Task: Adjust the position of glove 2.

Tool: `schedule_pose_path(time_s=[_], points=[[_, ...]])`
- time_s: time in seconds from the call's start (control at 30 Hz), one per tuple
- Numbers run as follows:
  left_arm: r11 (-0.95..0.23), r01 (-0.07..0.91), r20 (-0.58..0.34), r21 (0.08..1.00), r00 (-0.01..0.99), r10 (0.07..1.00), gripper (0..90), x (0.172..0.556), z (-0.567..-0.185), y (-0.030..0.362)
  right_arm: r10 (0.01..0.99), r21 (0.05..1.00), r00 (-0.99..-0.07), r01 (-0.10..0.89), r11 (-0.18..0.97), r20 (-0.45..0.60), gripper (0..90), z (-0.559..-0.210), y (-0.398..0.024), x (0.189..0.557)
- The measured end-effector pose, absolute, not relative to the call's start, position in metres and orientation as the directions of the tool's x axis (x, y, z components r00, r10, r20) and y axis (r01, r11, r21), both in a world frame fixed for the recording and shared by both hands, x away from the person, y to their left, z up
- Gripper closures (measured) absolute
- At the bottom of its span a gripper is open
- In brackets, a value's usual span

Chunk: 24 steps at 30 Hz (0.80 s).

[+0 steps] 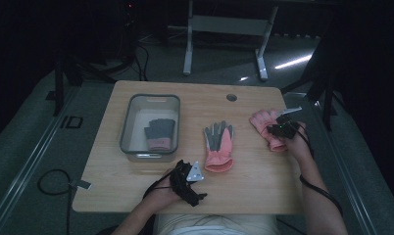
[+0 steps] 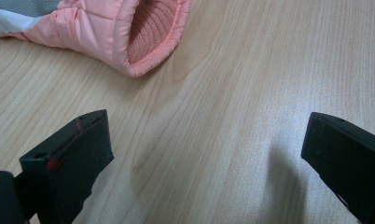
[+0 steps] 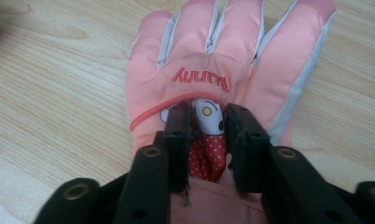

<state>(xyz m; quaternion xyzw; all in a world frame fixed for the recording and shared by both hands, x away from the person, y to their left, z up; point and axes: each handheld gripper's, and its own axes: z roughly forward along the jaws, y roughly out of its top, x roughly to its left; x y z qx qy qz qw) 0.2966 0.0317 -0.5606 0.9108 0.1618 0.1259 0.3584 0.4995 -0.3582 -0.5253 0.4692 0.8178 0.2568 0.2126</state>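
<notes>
High view, left to right. A grey bin [image 1: 128, 128] stands on the wooden table [image 1: 249, 181] at about nine o'clock from the table's centre; inside it lies a grey glove with a pink cuff [image 1: 160, 133].

At six o'clock, near the table's front edge, the left gripper [image 1: 189, 177] rests low in the person's left hand. In the left gripper view its two black jaws stand spread wide over bare wood, nothing between them; the open cuff of the middle glove [image 2: 143, 35] lies ahead at eleven o'clock, apart from both jaws.

At the table's centre lies the middle glove [image 1: 219, 146], pink with a grey palm, fingers toward twelve o'clock and cuff toward six.

At three o'clock, near the table's right edge, lies the pink glove [image 1: 264, 123], back upward, fingers toward twelve o'clock. The right gripper [image 1: 282, 129] sits over its cuff end. In the right gripper view the jaws are drawn close together and pinch a raised fold of the pink glove [image 3: 232, 60] at the printed patch below the embroidered lettering; the pads press on the fabric from both sides. The rest of the glove lies flat on the wood.
</notes>
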Motion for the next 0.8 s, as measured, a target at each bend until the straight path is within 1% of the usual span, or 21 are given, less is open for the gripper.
schedule_pose_path(time_s=[0.03, 0.07, 0.13, 0.2, 0.33, 0.43, 0.47, 0.53, 0.63, 0.7, 0.73, 0.8], points=[[-0.690, 0.204, 0.113, 0.694, 0.916, 0.384, 1.4, 0.296, -0.561, 0.032, 0.881, 0.619, -0.460, 0.663, 0.421, -0.107, 76.8, -0.524, -0.357, 0.499], [-0.690, 0.204, 0.113, 0.694, 0.916, 0.384, 1.4, 0.296, -0.561, 0.032, 0.881, 0.619, -0.460, 0.663, 0.421, -0.107, 76.8, -0.524, -0.357, 0.499], [-0.698, 0.198, 0.122, 0.688, 0.917, 0.380, 1.4, 0.296, -0.561, 0.031, 0.898, 0.628, -0.428, 0.672, 0.392, -0.102, 82.5, -0.519, -0.357, 0.496], [-0.697, 0.199, 0.121, 0.689, 0.917, 0.381, 1.4, 0.296, -0.561, 0.031, 0.908, 0.634, -0.406, 0.677, 0.375, -0.103, 84.1, -0.514, -0.355, 0.492], [-0.699, 0.196, 0.122, 0.688, 0.918, 0.378, 1.4, 0.296, -0.562, 0.030, 0.917, 0.639, -0.388, 0.684, 0.353, -0.091, 85.3, -0.504, -0.350, 0.483], [-0.697, 0.196, 0.121, 0.690, 0.918, 0.378, 1.4, 0.295, -0.562, 0.031, 0.924, 0.655, -0.371, 0.677, 0.335, -0.090, 85.8, -0.490, -0.344, 0.471], [-0.699, 0.195, 0.123, 0.689, 0.918, 0.377, 1.4, 0.295, -0.562, 0.031, 0.930, 0.673, -0.358, 0.669, 0.316, -0.082, 85.9, -0.478, -0.340, 0.461], [-0.701, 0.193, 0.124, 0.687, 0.918, 0.376, 1.4, 0.295, -0.562, 0.031, 0.933, 0.682, -0.351, 0.665, 0.306, -0.077, 85.9, -0.471, -0.338, 0.456], [-0.698, 0.196, 0.122, 0.689, 0.918, 0.378, 1.4, 0.296, -0.562, 0.031, 0.945, 0.714, -0.323, 0.649, 0.263, -0.055, 85.9, -0.454, -0.330, 0.437], [-0.698, 0.193, 0.124, 0.689, 0.918, 0.377, 1.4, 0.295, -0.562, 0.031, 0.951, 0.729, -0.304, 0.637, 0.252, -0.062, 85.9, -0.445, -0.323, 0.420], [-0.698, 0.193, 0.124, 0.689, 0.918, 0.377, 1.4, 0.295, -0.562, 0.031, 0.951, 0.729, -0.304, 0.637, 0.252, -0.062, 85.9, -0.445, -0.323, 0.420], [-0.701, 0.194, 0.126, 0.686, 0.918, 0.377, 1.4, 0.295, -0.562, 0.031, 0.955, 0.739, -0.293, 0.633, 0.231, -0.048, 85.9, -0.441, -0.319, 0.406]])
